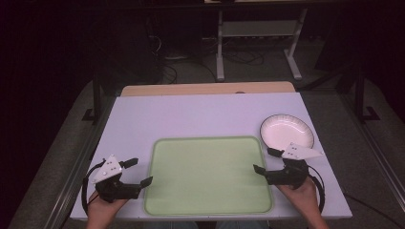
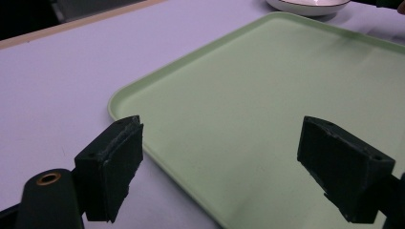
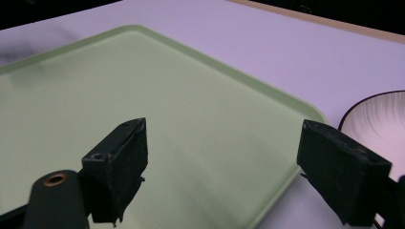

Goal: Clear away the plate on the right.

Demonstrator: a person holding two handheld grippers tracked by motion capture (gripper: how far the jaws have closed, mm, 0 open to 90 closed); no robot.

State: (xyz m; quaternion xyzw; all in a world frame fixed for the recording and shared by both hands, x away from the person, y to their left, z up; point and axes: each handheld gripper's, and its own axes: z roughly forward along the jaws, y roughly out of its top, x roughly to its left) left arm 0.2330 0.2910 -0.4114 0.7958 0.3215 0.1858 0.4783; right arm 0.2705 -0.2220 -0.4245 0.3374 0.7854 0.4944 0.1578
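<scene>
Plate (image 2: 308,5) cut off by the top edge in the left gripper view; plate (image 3: 382,119) cropped at right in the right gripper view; tray (image 3: 143,95) runs past the left edge.

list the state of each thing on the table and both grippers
tray: flat on the table, nothing on it
plate: upright beyond the tray's far right corner, nothing on it
left gripper: open, holding nothing, at the tray's left edge
right gripper: open, holding nothing, at the tray's right edge

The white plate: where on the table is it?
In the high view the white plate sits on the right, just beyond the green tray's far right corner, near the right gripper.
</scene>
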